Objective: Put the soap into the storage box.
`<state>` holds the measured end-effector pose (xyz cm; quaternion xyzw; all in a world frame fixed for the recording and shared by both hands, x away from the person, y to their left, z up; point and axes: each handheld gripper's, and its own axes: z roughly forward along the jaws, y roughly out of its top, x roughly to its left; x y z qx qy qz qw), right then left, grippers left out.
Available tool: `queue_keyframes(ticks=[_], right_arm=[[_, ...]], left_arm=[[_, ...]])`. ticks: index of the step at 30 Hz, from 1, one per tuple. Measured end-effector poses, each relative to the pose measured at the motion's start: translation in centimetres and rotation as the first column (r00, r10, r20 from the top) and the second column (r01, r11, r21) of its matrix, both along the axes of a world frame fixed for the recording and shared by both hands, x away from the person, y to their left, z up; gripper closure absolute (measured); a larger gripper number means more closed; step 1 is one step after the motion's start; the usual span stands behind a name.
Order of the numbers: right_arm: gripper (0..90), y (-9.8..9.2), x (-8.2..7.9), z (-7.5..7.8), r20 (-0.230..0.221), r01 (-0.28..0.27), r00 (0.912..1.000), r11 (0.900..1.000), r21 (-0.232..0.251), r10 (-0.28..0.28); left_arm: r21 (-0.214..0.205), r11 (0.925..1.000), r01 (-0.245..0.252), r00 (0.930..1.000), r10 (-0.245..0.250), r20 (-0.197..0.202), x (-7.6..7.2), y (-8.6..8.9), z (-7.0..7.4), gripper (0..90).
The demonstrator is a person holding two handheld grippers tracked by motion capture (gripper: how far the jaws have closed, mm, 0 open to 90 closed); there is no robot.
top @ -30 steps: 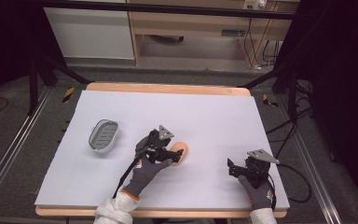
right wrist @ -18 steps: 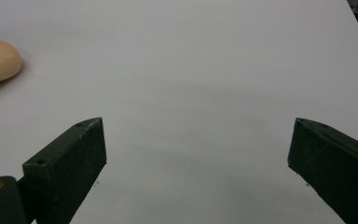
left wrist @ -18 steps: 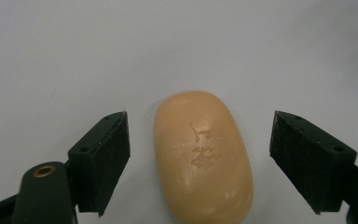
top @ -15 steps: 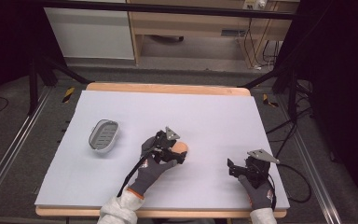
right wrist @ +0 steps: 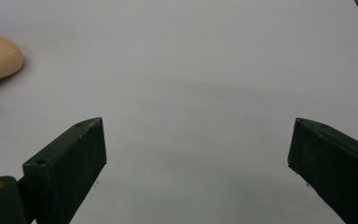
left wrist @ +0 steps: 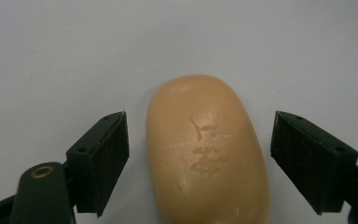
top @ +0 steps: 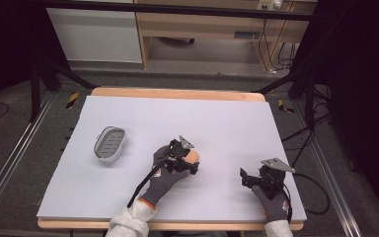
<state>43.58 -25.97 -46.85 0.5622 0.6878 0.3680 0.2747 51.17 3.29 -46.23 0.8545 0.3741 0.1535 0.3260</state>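
left tongs (left wrist: 199, 158) shifted right, now straddling the soap (left wrist: 207, 149)

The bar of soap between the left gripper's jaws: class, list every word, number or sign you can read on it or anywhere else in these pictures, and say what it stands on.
Soap: pressed marks on its top face, too worn and blurred to read.
Soap dish: no lettering visible.
White table: no text.
Left gripper and right gripper: no labels visible.
Nothing here can be quoted.
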Motion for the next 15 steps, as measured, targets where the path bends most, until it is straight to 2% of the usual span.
queue_keyframes(ticks=[15], right_arm=[[4.5,0.03,0.04,-0.06,-0.006,-0.003,1.0000,1.0000,-0.002,0.003]], left_arm=[[0.028,0.9996,-0.011,0.9992,0.012,-0.037,0.52,-0.55,-0.87,25.0]])
